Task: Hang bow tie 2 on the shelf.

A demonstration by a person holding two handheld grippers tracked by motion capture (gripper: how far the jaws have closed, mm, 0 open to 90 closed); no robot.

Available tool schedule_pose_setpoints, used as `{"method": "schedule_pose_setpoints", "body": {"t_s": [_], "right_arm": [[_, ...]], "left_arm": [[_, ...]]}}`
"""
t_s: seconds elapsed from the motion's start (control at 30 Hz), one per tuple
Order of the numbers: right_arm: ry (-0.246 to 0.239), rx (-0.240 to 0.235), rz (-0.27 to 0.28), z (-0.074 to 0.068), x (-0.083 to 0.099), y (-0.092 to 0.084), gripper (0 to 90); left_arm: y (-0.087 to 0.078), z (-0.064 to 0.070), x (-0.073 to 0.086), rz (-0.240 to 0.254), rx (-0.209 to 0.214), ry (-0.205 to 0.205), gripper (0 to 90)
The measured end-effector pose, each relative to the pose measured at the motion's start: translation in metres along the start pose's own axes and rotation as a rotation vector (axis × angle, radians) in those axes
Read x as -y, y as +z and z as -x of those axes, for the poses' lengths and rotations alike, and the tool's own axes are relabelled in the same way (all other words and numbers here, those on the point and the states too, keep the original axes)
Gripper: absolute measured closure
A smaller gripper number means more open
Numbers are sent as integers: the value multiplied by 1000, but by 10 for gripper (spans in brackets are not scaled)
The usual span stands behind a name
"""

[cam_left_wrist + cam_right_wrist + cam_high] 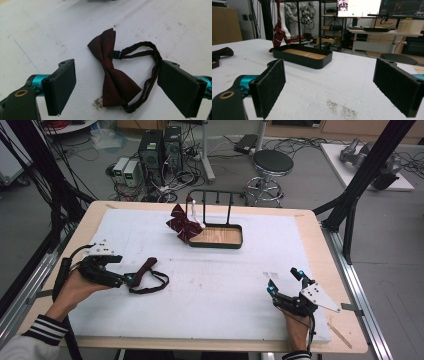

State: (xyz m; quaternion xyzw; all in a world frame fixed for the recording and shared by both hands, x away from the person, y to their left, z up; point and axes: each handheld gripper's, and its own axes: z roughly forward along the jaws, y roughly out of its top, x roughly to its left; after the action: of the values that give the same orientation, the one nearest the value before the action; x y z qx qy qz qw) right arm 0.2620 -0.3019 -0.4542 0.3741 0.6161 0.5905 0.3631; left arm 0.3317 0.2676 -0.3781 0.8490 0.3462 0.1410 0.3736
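Between the wide-open jaws of my left tool (pixel 112 87) the bow tie (pixel 112 72) lay flat on the counter (pixel 50 30), its strap (pixel 150 72) touching one pad. Closing here risked pinching only the strap, leaving the bow dangling. My right tool (pixel 329 92) gaped empty, well apart.

High overhead view; tongs cameras low, sharing white mat (pixel 225 285).

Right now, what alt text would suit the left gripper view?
A dark red bow tie with a looped strap lies flat on a white mat, between the left gripper's two open black jaws.
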Motion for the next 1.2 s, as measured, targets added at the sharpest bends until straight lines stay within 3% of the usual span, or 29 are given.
{"method": "schedule_pose_setpoints", "body": {"t_s": [0.33,0.53,0.67,0.97,1.2], "right_arm": [[-6,-2,7,1,0,0,103],[-3,-1,6,1,0,0,103],[-9,-3,9,2,0,0,102],[0,-1,6,1,0,0,103],[2,-4,5,1,0,0,103]], "left_arm": [[23,-4,-2,-165,-1,-32,159],[29,-7,-2,-198,22,-52,164],[32,-10,-2,-241,43,-91,169],[42,-10,-2,-289,49,-92,201],[45,-12,-2,-297,63,-121,233]]}}
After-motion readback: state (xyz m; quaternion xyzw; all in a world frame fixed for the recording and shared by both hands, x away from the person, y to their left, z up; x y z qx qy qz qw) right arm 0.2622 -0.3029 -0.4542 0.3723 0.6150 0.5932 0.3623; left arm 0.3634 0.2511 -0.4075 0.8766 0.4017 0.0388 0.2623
